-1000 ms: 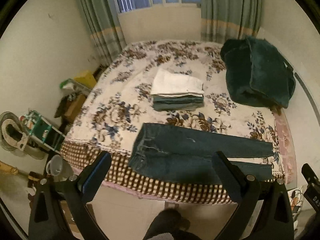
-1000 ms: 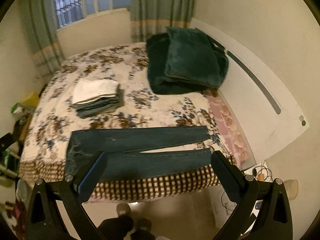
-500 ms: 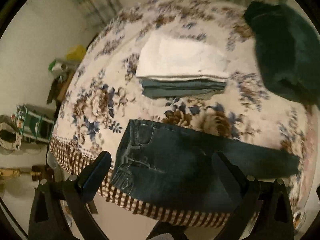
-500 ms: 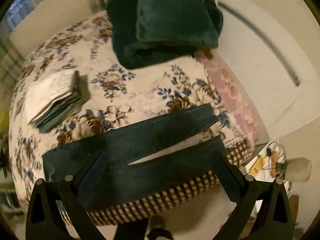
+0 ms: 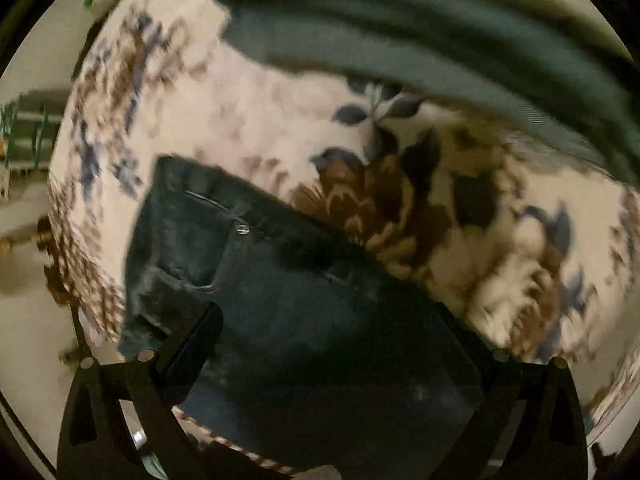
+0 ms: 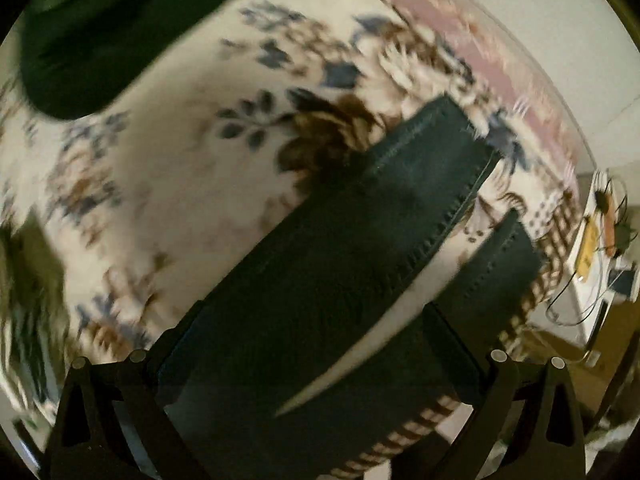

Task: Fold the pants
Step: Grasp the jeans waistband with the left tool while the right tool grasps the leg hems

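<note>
Dark blue jeans lie flat on the floral bedspread near the bed's front edge. The left wrist view shows their waist and pocket end (image 5: 248, 264). My left gripper (image 5: 328, 328) is open, close above the upper part of the jeans, with the fingers on either side of the cloth. The right wrist view shows the two leg ends (image 6: 360, 248), slightly apart with a strip of bedspread between them. My right gripper (image 6: 316, 328) is open, close above the legs. Both views are blurred by motion.
A stack of folded clothes (image 5: 420, 32) lies on the bed just beyond the jeans. A dark green folded blanket (image 6: 92, 40) lies further back. A pink sheet edge (image 6: 500, 60) and a bedside stand with small items (image 6: 600, 240) are at the right.
Both grippers have dropped down and forward from a high view of the whole bed to just above the jeans. The jeans have not moved. Both stay open.
</note>
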Available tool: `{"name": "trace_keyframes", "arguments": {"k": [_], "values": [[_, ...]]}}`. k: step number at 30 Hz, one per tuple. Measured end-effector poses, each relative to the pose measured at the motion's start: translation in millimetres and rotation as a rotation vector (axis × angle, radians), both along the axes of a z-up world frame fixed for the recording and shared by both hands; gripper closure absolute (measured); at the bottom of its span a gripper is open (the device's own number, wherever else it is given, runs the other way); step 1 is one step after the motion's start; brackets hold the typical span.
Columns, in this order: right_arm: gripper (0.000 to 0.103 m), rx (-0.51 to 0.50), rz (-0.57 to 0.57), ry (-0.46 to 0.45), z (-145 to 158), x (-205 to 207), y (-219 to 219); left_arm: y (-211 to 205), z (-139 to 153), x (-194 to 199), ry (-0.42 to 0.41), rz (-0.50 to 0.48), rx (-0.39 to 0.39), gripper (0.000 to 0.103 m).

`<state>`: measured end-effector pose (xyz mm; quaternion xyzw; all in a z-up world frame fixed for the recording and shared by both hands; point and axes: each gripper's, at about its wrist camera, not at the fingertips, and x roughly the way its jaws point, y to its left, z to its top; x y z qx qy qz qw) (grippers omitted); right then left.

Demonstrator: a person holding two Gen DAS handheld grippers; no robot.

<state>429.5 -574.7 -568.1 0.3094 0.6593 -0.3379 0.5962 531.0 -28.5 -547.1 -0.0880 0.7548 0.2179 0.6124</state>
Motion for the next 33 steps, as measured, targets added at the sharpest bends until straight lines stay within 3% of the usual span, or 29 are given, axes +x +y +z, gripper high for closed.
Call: {"name": "trace_keyframes", "arguments": {"k": [4, 11, 14, 16, 17, 18, 19, 20, 22, 23, 25, 28, 33], "values": [[0.000, 0.053, -0.090, 0.007, -46.6, -8.1, -36.0, 2.1, -33.8, 7.8, 0.030, 0.062, 0.010, 0.000], [0.000, 0.136, -0.161, 0.007, -107.6, -1.6, -61.1, 1.0, -54.0, 7.1, 0.019, 0.132, 0.065, 0.001], [0.002, 0.172, -0.186, 0.019, -132.8, -3.4, -65.9, -1.8, -53.3, 1.5, -0.024, 0.159, 0.073, 0.017], [0.007, 0.177, -0.200, -0.002, -136.2, -7.5, -65.7, -7.5, -44.6, -3.6, -0.067, 0.141, 0.103, 0.042], [0.009, 0.174, -0.197, -0.014, -136.1, -10.1, -65.2, -11.1, -38.4, -6.8, -0.075, 0.125, 0.132, 0.061], [0.020, 0.170, -0.193, -0.022, -134.9, -13.1, -64.9, -15.2, -31.2, -11.0, -0.078, 0.113, 0.155, 0.073], [0.035, 0.163, -0.187, -0.028, -132.9, -16.2, -64.3, -17.3, -26.0, -13.7, -0.092, 0.108, 0.153, 0.074], [0.044, 0.160, -0.181, -0.034, -130.7, -18.7, -64.0, -18.0, -20.1, -17.9, -0.112, 0.108, 0.145, 0.078], [0.081, 0.174, -0.166, -0.068, -123.7, -26.0, -61.5, -17.4, -8.2, -27.0, -0.146, 0.106, 0.130, 0.084], [0.086, 0.191, -0.157, -0.087, -120.2, -29.9, -58.9, -17.9, 1.1, -31.8, -0.166, 0.104, 0.121, 0.087], [0.092, 0.197, -0.133, -0.111, -111.1, -34.2, -52.7, -12.9, 19.8, -47.2, -0.213, 0.111, 0.098, 0.091], [0.095, 0.194, -0.086, -0.169, -87.9, -41.8, -39.9, -10.2, 60.6, -75.8, -0.301, 0.134, 0.051, 0.093], [0.095, 0.196, -0.012, -0.290, -42.7, -72.5, -23.7, 1.7, 104.6, -120.7, -0.438, 0.193, -0.035, 0.094]]}}
